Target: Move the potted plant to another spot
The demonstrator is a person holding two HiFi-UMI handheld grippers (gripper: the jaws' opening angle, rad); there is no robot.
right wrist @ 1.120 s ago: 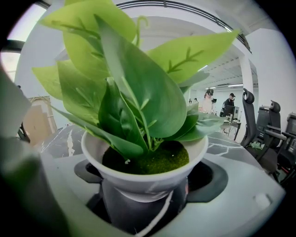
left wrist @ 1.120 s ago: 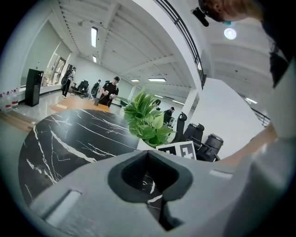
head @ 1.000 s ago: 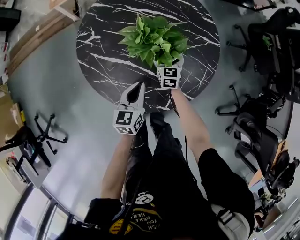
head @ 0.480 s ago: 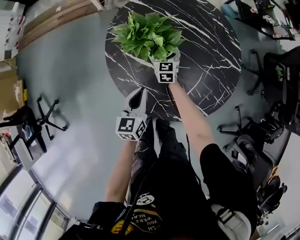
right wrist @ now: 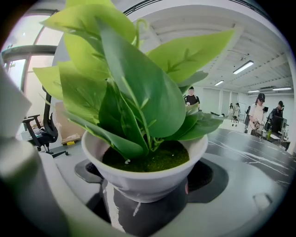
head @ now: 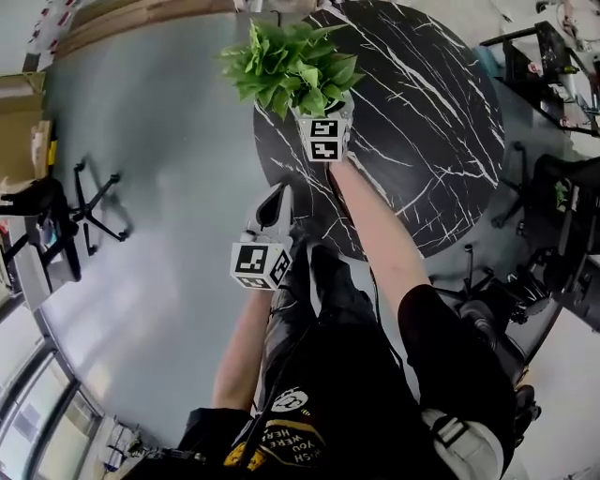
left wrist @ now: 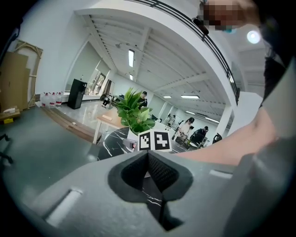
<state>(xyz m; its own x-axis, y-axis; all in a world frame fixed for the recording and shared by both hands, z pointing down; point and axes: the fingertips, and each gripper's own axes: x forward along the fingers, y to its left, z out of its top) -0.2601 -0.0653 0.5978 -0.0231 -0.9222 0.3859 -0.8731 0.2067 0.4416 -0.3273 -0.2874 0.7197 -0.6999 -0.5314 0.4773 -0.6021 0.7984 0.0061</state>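
The potted plant [head: 292, 67], green leaves in a white pot [right wrist: 144, 173], is at the left rim of the round black marble table [head: 422, 122]. My right gripper [head: 323, 120] is shut on the pot, one jaw on each side of the bowl, and dark marble shows beneath it [right wrist: 138, 215]. My left gripper [head: 273, 204] is shut with nothing in it, held over the grey floor just short of the table's near edge. In the left gripper view the plant [left wrist: 133, 110] and the right gripper's marker cube [left wrist: 154, 140] stand straight ahead beyond the closed pads [left wrist: 159, 173].
Grey floor [head: 159, 169] lies left of the table. A chair base [head: 92, 202] and a cardboard box [head: 23, 108] are at far left, wooden boards [head: 141, 17] at the top, and office chairs [head: 562, 187] at right. The person's legs [head: 328, 281] are below the grippers.
The right gripper has carried the plant from the table's middle toward its left rim. The left gripper stays shut and low beside it.
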